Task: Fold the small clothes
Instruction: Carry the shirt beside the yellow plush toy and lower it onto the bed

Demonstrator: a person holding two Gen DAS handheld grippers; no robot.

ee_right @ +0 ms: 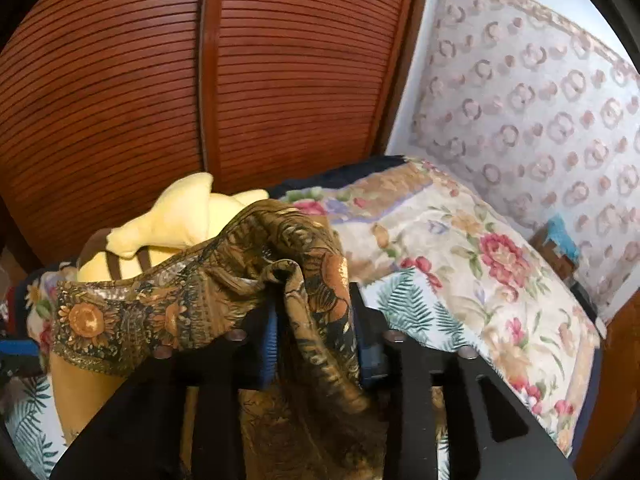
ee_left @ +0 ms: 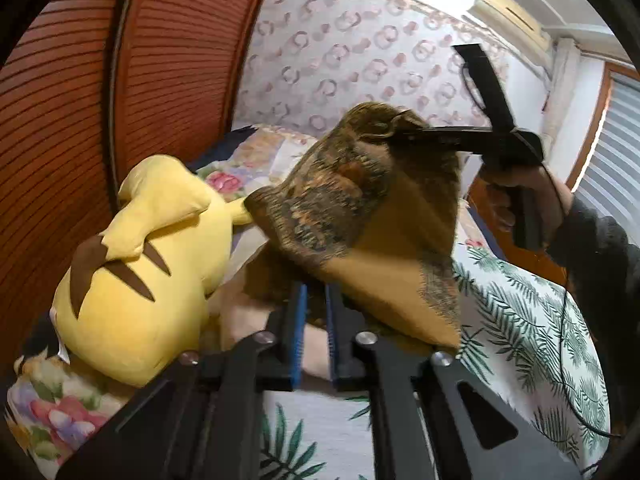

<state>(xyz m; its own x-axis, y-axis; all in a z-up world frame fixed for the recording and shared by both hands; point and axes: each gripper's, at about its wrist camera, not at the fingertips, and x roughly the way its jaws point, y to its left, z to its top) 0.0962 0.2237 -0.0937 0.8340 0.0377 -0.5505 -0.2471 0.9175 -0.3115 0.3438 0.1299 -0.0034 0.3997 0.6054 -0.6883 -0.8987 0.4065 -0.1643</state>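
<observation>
left tongs: my left gripper (ee_left: 316,320) sits lowest and nearest, blue pads drawn close with only a thin gap between them; the lower edge of the brown patterned cloth (ee_left: 360,208) runs into that gap, so i judge it pinched, though the fabric hides the tips and i can't be sure.
right tongs: my right gripper (ee_right: 316,320) is clamped on a bunched fold of the same cloth (ee_right: 224,280); from the left view it comes in from the right (ee_left: 404,130), holding the cloth's top corner high, my hand (ee_left: 532,200) on the handle.
cloth: hanging in the air between the two tongs, above the bed, plain ochre underside facing my left camera, flower border draped over my right fingers. not lying flat anywhere.
step: cloth lifted and spread for a first fold, i'd say; no crease made yet.
next move: bring the raised corner across to meet the low one, keep both grips firm, then lower it onto bare sheet clear of the toy.
surface: bed sheet with green fern print (ee_left: 520,320), flowered pillow (ee_right: 480,264) beyond it.
neighbour: yellow plush toy (ee_left: 152,264) just left of the cloth, possibly touching it.
room: slatted red-brown wardrobe doors (ee_right: 200,80), ring-patterned wallpaper (ee_left: 360,40), air conditioner (ee_left: 508,12) high on the far wall.
</observation>
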